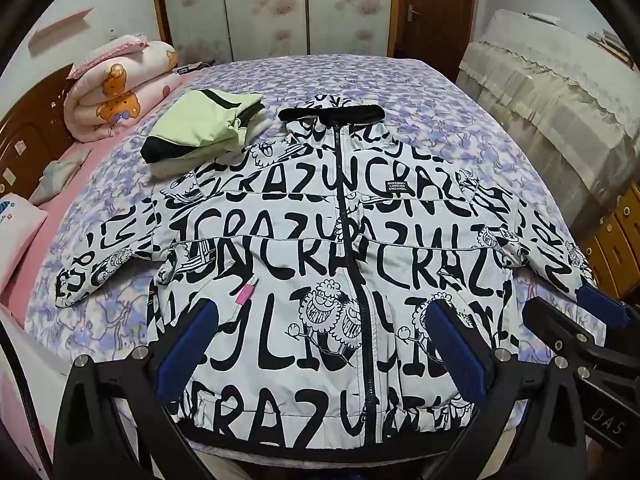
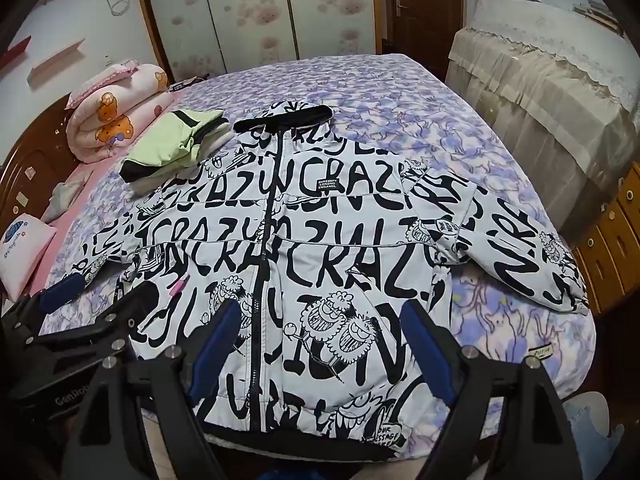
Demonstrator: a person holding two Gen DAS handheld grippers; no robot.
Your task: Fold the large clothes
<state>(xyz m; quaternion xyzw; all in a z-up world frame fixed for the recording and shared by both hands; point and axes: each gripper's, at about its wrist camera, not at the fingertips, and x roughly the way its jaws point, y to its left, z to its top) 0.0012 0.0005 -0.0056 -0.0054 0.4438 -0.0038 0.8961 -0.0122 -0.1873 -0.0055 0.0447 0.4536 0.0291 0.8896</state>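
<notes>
Left wrist view shows us the jacket (image 1: 320,248) spread flat and face up on the bed (image 1: 460,120), zipped shut, its hem at the near edge of the bed and its hood toward the far edge; we see the left tongs (image 1: 320,344) above the lower front of the jacket, jaws wide apart and holding nothing, the blue pads (image 1: 188,344) clear of the cloth on either side of the zip (image 1: 348,216); the right tongs (image 1: 576,308) enter at the right of this view, near the cuff of the sleeve on that side, and we cannot tell whether they touch it.

From the right wrist view we find the right tongs (image 2: 320,344) also well open and empty, above the hem region just right of the zip; the left tongs (image 2: 100,292) show at the left, beside the other sleeve's cuff.

The jacket's long axis, along the zip, runs from the near edge of the bed toward the far edge, collar pointing away from us; both sleeves lie out sideways and slant down toward the near corners.

A folded green garment (image 1: 200,128) rests on the bed by the jacket's shoulder toward the left edge, overlapping it slightly; a rolled pink quilt (image 1: 116,88) lies at the far left corner by the wooden headboard (image 1: 28,132).
</notes>
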